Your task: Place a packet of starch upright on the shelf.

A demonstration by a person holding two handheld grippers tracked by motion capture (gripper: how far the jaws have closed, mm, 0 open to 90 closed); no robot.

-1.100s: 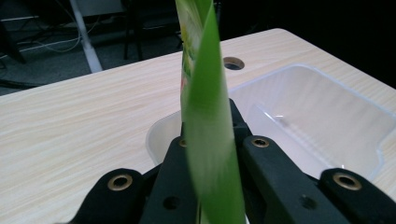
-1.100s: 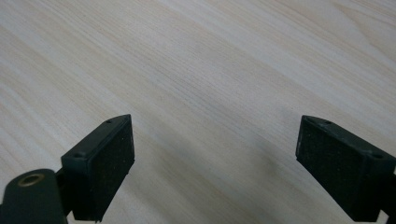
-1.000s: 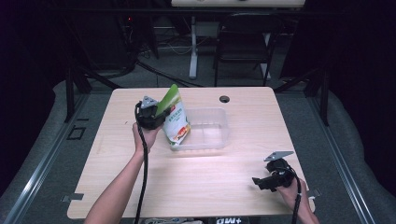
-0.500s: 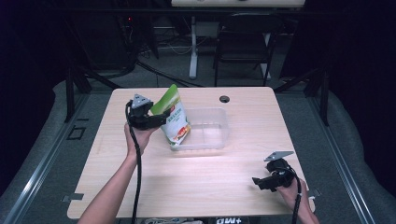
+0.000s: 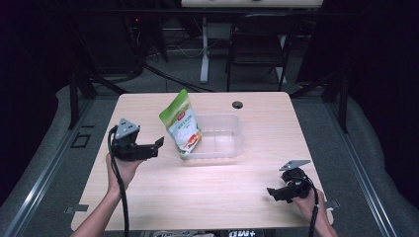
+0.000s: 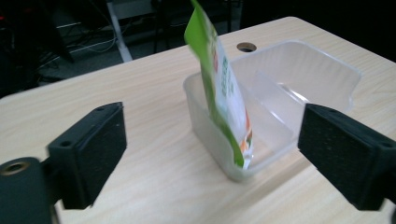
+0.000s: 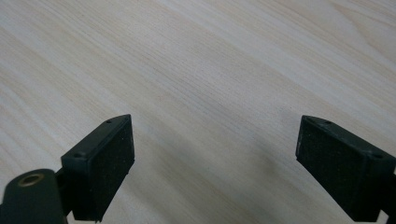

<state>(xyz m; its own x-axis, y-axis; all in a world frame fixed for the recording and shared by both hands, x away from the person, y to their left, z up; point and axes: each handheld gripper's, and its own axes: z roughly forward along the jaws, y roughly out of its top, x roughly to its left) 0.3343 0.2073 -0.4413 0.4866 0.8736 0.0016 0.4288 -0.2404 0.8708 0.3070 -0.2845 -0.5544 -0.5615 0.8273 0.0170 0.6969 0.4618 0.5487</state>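
A: High view first. Where's the pouch?

B: Green and white pouch point(image 5: 182, 123) stands tilted in the left end of the clear plastic tray point(image 5: 228, 143), bottom inside, top leaning up and away from the person. Tray sits mid counter point(image 5: 207, 197), near the round cable hole point(image 5: 237, 104).

A: Left tongs?

B: Left tongs point(image 5: 159, 144) are just left of the tray, held above the counter in the left hand point(image 5: 121, 168), jaws pointing at the pouch, apart from it, nothing in them. Grey plate on top, cable hanging down along the forearm.

A: Right tongs?

B: Right tongs point(image 5: 271, 191) are low at the near right corner, well apart from the tray, right hand point(image 5: 311, 205) behind them. Can't tell the jaw gap from up here.

A: Left gripper view?

B: Left tongs point(image 6: 210, 154) released, jaws spread wide, one at each side of the frame. Pouch point(image 6: 219, 88) between them farther off, untouched, standing on its lower edge inside the tray point(image 6: 299, 74), leaning against the near end wall. Tray has a divider ridge across it. Cable hole point(image 6: 246, 46) behind.

A: Right gripper view?

B: Right tongs point(image 7: 215, 163) released too, jaws wide apart, bare wood-grain counter point(image 7: 210, 70) between and beyond them.
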